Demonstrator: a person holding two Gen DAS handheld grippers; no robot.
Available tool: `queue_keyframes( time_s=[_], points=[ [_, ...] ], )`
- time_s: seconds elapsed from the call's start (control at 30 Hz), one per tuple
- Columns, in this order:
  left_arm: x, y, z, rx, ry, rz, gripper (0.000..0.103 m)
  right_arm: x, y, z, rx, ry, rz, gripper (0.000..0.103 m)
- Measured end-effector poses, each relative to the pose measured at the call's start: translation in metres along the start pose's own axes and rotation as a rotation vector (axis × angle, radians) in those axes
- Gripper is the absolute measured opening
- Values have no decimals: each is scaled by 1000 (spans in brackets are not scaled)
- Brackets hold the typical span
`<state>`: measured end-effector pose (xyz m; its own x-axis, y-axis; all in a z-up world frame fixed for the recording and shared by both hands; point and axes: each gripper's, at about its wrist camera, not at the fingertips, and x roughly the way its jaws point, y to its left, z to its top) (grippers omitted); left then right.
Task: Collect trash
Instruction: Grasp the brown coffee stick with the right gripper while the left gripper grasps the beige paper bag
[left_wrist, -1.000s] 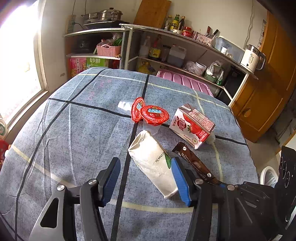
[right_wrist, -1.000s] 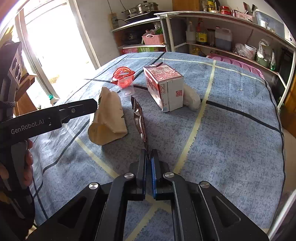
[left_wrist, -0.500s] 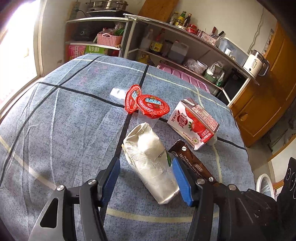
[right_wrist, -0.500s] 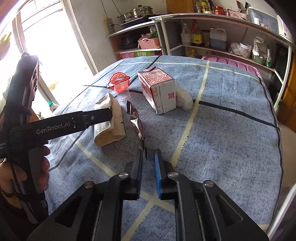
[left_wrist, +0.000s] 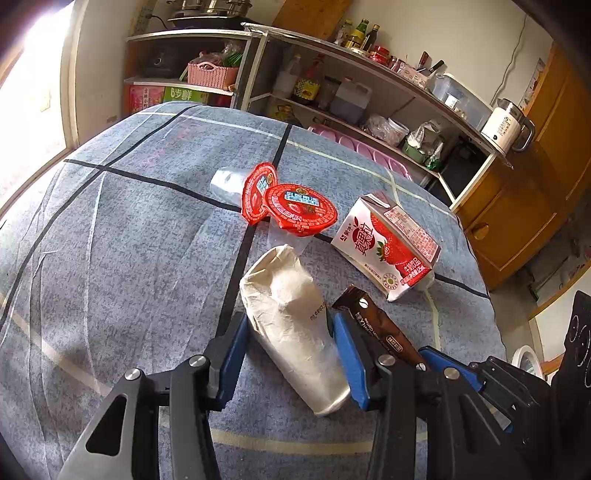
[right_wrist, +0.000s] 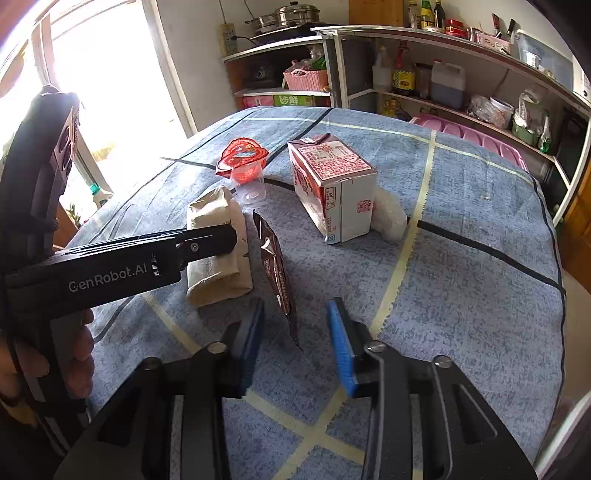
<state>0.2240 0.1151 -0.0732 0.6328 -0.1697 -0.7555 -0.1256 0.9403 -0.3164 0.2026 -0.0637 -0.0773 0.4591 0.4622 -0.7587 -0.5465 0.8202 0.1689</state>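
A crumpled beige paper cup (left_wrist: 291, 325) lies on the blue checked tablecloth, between the open jaws of my left gripper (left_wrist: 290, 354); it also shows in the right wrist view (right_wrist: 218, 251). A brown snack wrapper (right_wrist: 277, 273) stands on edge between the open fingers of my right gripper (right_wrist: 295, 343), apart from both pads; it also shows in the left wrist view (left_wrist: 380, 328). A strawberry milk carton (left_wrist: 388, 247) lies behind. Two clear jelly cups with red lids (left_wrist: 291, 210) sit further back.
A white lump (right_wrist: 388, 218) lies behind the carton (right_wrist: 332, 192). The round table's cloth (right_wrist: 461, 295) drops off at the right. Shelves with bottles and a pink basket (right_wrist: 306, 79) stand behind. A wooden cabinet (left_wrist: 524, 206) is at the right.
My right gripper has opened and let go of the brown wrapper. My left gripper has moved forward, and its open jaws now straddle the paper cup.
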Motion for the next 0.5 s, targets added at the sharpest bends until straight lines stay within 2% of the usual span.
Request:
queue_keyframes(
  time_s=[0.13,0.37,0.5],
  points=[
    [-1,1,0,0,-2,0,45,-3,-1,-2,12,-12,0,6],
    [-8,-8,-4,52,-37,41,35,-12,-2,-4,23,-39,-7,5],
    [-16,-7,-6,51,-46,25,33,-20,-3,-7,35,-56,-3,5]
  ],
)
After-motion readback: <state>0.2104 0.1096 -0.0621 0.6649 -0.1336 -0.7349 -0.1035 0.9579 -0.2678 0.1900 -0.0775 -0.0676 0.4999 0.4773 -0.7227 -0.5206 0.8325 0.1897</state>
